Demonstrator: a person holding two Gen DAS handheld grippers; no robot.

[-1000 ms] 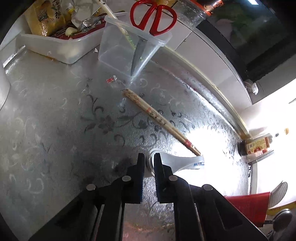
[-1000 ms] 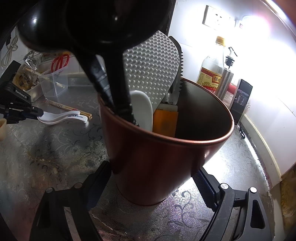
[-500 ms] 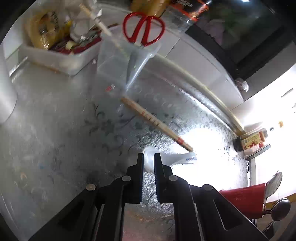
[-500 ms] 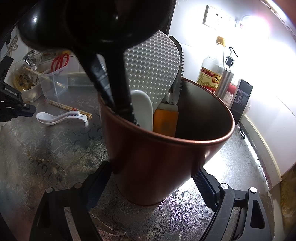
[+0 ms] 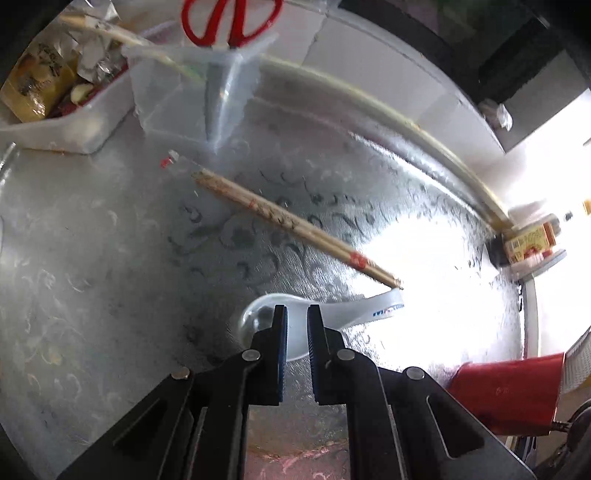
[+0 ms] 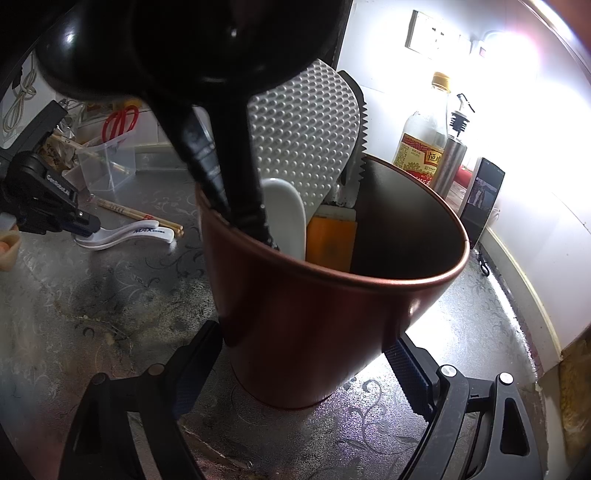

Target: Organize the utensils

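A white soup spoon (image 5: 369,310) lies on the patterned steel counter, its handle end beside a pair of wooden chopsticks (image 5: 295,225). My left gripper (image 5: 295,314) points down over the spoon's bowl with its jaws nearly together and nothing gripped; whether the tips touch it I cannot tell. In the right wrist view, my right gripper (image 6: 303,362) is shut on the red utensil holder (image 6: 314,314), pads pressed on both sides. Black ladles (image 6: 221,147), a dimpled white paddle (image 6: 306,129) and a white spoon (image 6: 284,214) stand in it. The left gripper (image 6: 88,223) and the counter spoon (image 6: 147,230) show at the left.
Red-handled scissors (image 5: 229,22) and a chopstick stand in a clear container (image 5: 173,99) at the back. A white tray (image 5: 74,125) of packets sits beside it. A sauce bottle (image 6: 424,140), a steel bottle (image 6: 452,158) and a phone (image 6: 482,199) line the wall behind the holder.
My left gripper drew off the spoon to the left, then came back over its bowl, rolling a little. The spoon, the chopsticks and the right gripper with the holder stayed put.
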